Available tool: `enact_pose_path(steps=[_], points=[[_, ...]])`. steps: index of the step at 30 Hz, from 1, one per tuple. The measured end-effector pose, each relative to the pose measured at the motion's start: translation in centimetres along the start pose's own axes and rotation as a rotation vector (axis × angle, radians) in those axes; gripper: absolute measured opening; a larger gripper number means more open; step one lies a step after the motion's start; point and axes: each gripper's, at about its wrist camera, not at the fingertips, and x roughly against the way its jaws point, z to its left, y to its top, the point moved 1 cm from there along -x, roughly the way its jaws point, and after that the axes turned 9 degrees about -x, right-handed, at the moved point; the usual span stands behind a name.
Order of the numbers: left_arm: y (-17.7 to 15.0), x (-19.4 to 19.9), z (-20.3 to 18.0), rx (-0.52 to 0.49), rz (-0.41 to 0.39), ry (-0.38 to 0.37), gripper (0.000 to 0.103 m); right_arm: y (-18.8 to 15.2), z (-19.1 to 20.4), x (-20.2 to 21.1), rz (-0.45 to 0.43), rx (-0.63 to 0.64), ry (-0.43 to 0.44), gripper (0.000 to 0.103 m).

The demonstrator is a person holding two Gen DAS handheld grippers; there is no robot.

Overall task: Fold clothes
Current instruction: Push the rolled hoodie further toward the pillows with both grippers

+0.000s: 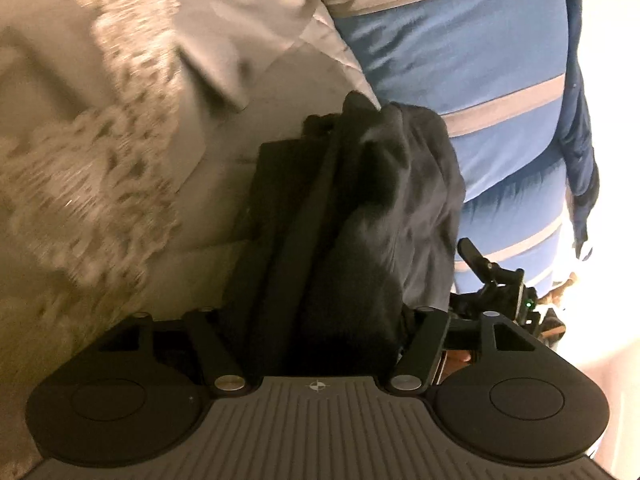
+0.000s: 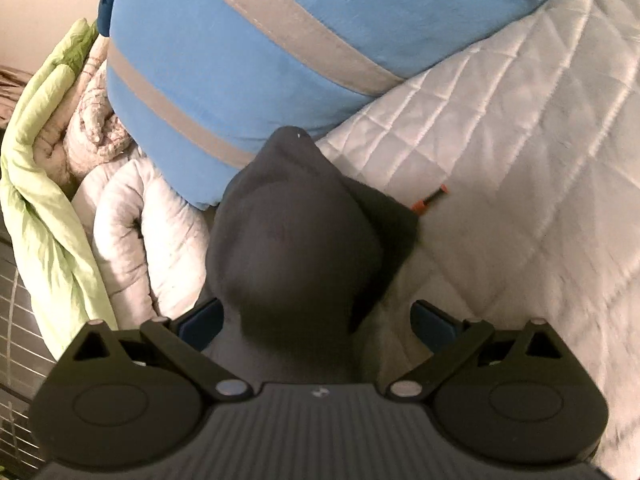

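In the left wrist view a black garment [image 1: 384,208] is bunched up between the fingers of my left gripper [image 1: 360,140], which is shut on it. Its left finger [image 1: 304,216] shows as a dark bar and the cloth hides the right one. In the right wrist view the same dark garment [image 2: 296,240] bulges in a hump over the middle of my right gripper [image 2: 316,316]. Its jaws stand wide apart, with only the blue finger stubs [image 2: 200,320] showing at each side. The cloth lies between them, not pinched.
A person's torso in a blue top with grey stripes [image 2: 248,52] stands close ahead. A white quilted bed cover [image 2: 520,160] lies beneath. Beige lace fabric [image 1: 100,140] lies left. A green garment [image 2: 44,184], a knit piece [image 2: 96,128] and a small orange-tipped object [image 2: 430,200] lie nearby.
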Motion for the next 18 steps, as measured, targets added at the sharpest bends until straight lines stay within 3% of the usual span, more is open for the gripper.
enact_pose_path(steps=[5,6,7,8,9,10,13,18], points=[[1.2,-0.9,-0.4,-0.017,0.012,0.009,0.067,1.2,-0.1,-0.8,-0.013,-0.013,0.026,0.099],[1.3,-1.0,-0.5,-0.017,0.003,0.009,0.067,1.3,-0.2,-0.9,-0.014,-0.016,0.023,0.089],[1.2,-1.0,-0.8,-0.030,-0.011,0.009,0.063,1.4,-0.1,-1.0,-0.022,-0.010,0.020,0.070],[1.1,-0.9,-1.2,-0.050,-0.027,0.010,0.056,1.3,0.4,-0.9,-0.032,0.027,0.021,0.064],[0.9,-0.8,-1.5,-0.069,-0.043,0.012,0.038,1.1,0.9,-0.8,-0.043,0.065,0.021,0.054],[0.8,-0.7,-2.1,-0.102,-0.058,0.017,0.032,1.0,1.4,-0.6,-0.053,0.103,0.022,0.046],[0.5,0.2,-4.3,-0.208,-0.091,0.021,0.026,0.7,3.1,0.2,-0.082,0.214,0.042,0.040],[1.4,1.5,-6.9,-0.270,-0.179,-0.044,0.025,2.2,4.8,2.1,-0.167,0.227,0.126,0.038]])
